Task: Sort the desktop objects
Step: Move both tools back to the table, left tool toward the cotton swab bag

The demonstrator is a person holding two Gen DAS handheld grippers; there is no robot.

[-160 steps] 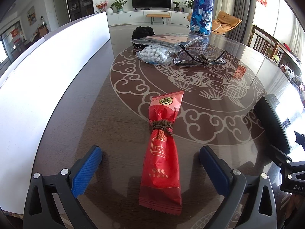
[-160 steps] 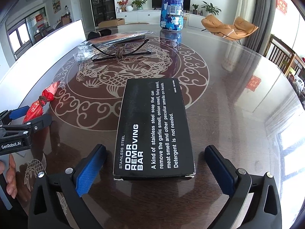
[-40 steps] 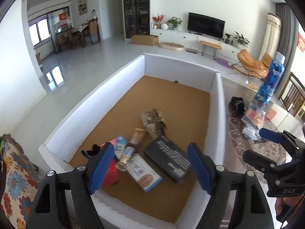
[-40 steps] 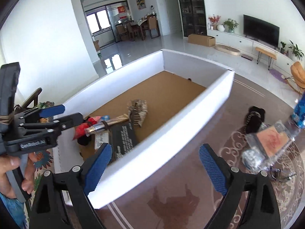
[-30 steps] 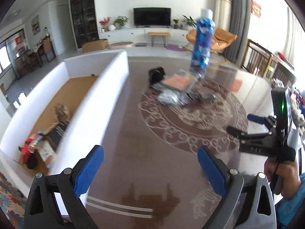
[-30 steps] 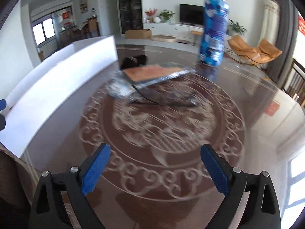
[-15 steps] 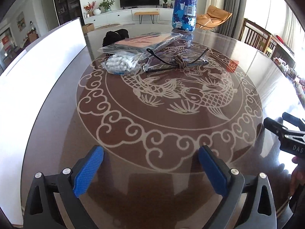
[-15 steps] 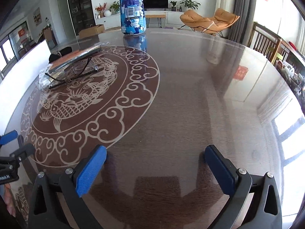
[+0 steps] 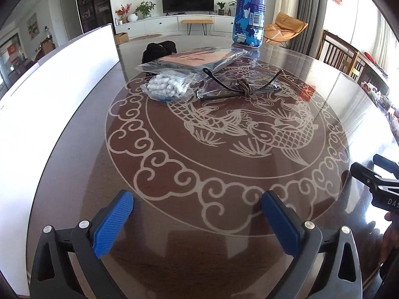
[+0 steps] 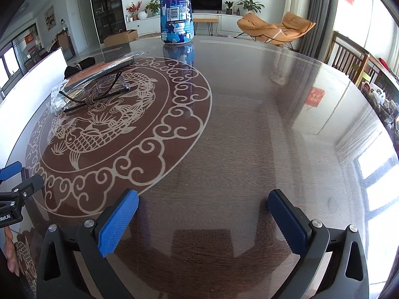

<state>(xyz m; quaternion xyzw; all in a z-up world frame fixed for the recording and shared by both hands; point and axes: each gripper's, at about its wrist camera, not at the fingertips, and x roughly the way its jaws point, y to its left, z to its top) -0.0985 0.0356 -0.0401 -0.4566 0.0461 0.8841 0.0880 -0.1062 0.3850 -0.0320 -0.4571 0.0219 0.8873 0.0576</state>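
Both my hands are back over the round dark wooden table with the pale fish inlay point(image 9: 224, 254), and both are empty. The red snack packet and the black boxed bar that lay here a few seconds ago are no longer on it; a moment ago I saw them inside the white-walled box point(image 9: 57, 79) along the table's left edge, so that pair is sorted. My left hand-held gripper point(image 9: 197, 214) stands wide with nothing between its blue pads, low over the near edge. My right hand-held gripper point(image 10: 203, 218) has just been opening to its widest, also with only bare table between its pads, nearer the right edge.

What remains sits together toward the far edge: a clear bag of white cotton swabs point(image 9: 169, 87), a pair of thin black-framed glasses tied with brown cord point(image 9: 242, 86), a flat clear-wrapped orange packet point(image 9: 197, 58), a small black bundle point(image 9: 159, 48) behind it, and a tall blue patterned bottle point(image 9: 249, 12) standing upright at the far edge. The swabs, glasses and packet touch or overlap, so I judge lifting one may drag its neighbour. Nothing blocks the way to them.
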